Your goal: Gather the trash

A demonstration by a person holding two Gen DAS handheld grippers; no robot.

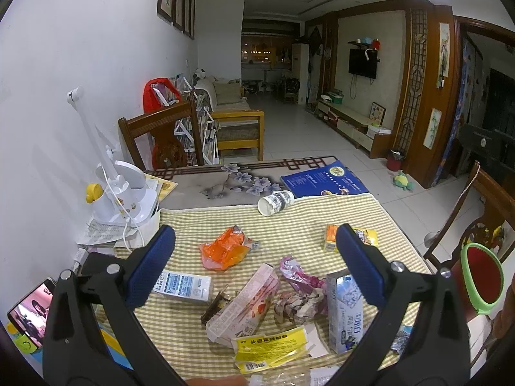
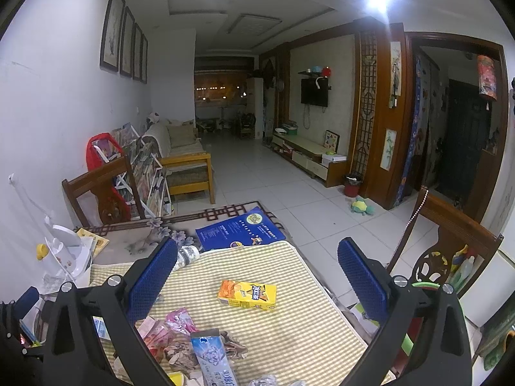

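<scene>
While litter lies strewn over a checked mat [image 1: 289, 222] on the table, both grippers hang above it w/ jaws wide apart, nothing between them. The left gripper [image 1: 254, 247] looks down on most of the mess: an orange wrapper [image 1: 222, 251] near the mat's middle, a white carton [image 1: 183, 284] lying flat just beside its left finger, a pink-and-white packet [image 1: 241, 308] touching a wad of crumpled paper [image 1: 299, 305], a purple wrapper [image 1: 296, 273] above that wad, a blue-and-white box [image 1: 344, 312] standing by the right finger, and a yellow label [image 1: 273, 347] at the near edge. A paper cup [image 1: 275, 202] lies on its side at the mat's far edge, next to a blue booklet [image 1: 322, 178]. The right gripper [image 2: 257, 276] (further right, partly over the table's edge) frames a yellow juice box [image 2: 247, 295], lying flat and well apart from the rest of the pile. A red bin w/ green rim [image 1: 481, 281] shows at the right, beside the table. A white desk lamp [image 1: 119, 189] stands at the left by the wall; a phone [image 1: 30, 317] w/ lit screen sits at the near-left corner.
</scene>
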